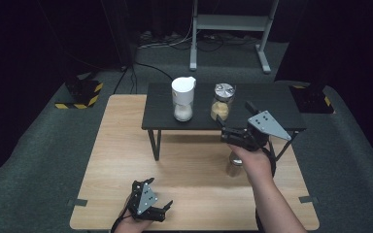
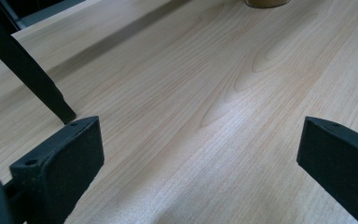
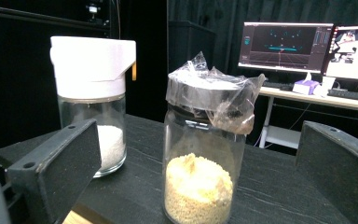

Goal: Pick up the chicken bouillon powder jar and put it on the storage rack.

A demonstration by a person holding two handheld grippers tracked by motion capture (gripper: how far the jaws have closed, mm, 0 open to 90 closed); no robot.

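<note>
1. High view: your right claw [image 1: 222,130] hovers just before the jar of yellow grains [image 1: 221,102] on the black shelf [image 1: 272,104]; your left claw [image 1: 167,208] rests low over the wooden tabletop [image 1: 121,160].
2. Left gripper view: jaws spread wide above bare wood.
3. Right gripper view: jaws apart, the plastic-wrapped jar centred between them, a white-lidded jar [image 3: 92,102] beside it.
</note>
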